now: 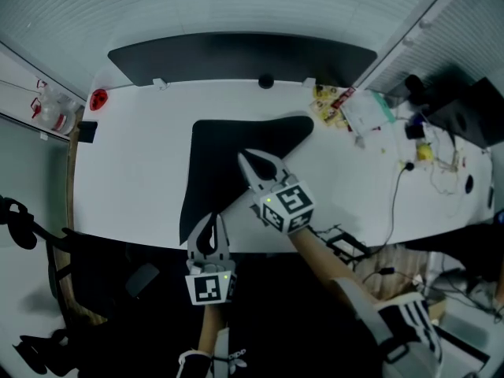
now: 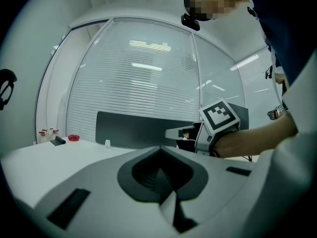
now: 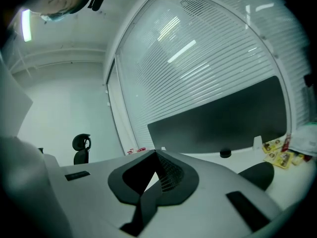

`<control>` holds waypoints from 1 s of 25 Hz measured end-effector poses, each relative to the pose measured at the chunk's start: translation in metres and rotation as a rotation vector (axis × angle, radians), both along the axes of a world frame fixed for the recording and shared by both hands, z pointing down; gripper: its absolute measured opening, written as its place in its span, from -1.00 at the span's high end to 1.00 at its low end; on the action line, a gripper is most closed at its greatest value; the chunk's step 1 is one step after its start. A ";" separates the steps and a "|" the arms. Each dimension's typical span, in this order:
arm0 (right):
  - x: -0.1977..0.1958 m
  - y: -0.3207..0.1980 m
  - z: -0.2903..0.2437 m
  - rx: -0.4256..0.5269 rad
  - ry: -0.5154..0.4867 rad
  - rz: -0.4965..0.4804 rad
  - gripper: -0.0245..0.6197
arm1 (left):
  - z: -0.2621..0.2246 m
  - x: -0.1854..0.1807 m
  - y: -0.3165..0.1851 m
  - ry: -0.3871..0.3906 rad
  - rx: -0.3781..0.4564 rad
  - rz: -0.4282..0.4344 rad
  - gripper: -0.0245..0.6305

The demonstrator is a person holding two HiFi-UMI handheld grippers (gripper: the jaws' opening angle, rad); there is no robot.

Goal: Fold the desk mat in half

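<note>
Two hand-held grippers are clamped shut on the desk mat (image 1: 214, 150): the left hand-held gripper (image 1: 211, 227) pinches its near left corner at the near edge of the counter (image 1: 126, 172), the right hand-held gripper (image 1: 252, 164) holds the near right corner raised over the mat's middle. With one corner so far ahead, the fold would likely land skewed; a thin corner could slip free, or the flat far half slide toward the far edge.

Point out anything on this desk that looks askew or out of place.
The desk mat does not lie flat or square: its near edge runs slantwise between the left gripper and the right gripper, whose jaws look shut on it. Wrappers and cables clutter the right end of the desk.
</note>
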State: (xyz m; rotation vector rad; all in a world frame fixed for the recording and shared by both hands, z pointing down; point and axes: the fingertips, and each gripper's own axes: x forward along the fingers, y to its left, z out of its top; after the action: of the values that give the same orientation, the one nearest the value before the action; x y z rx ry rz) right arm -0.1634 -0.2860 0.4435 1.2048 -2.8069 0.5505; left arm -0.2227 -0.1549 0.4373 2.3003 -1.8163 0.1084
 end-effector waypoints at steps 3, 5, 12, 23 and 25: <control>0.023 0.013 -0.009 0.016 0.000 0.011 0.92 | -0.003 0.017 0.013 -0.003 0.009 0.001 0.92; 0.038 0.022 -0.015 0.035 0.000 0.015 0.92 | -0.005 0.026 0.022 -0.005 0.015 -0.005 0.92; 0.091 0.061 -0.034 0.079 -0.001 0.028 0.92 | -0.013 0.062 0.056 -0.001 0.043 -0.021 0.92; 0.182 0.135 -0.045 0.125 0.030 0.050 0.92 | -0.015 0.127 0.114 0.000 0.068 -0.017 0.92; 0.193 0.148 -0.046 0.127 0.029 0.055 0.92 | -0.018 0.136 0.123 0.001 0.077 -0.014 0.92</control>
State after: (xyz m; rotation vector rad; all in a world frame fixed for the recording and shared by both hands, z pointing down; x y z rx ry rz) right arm 0.0299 -0.1383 0.3970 1.3040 -2.8299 0.3583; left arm -0.0869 -0.0317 0.4195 2.3378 -1.8676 0.0353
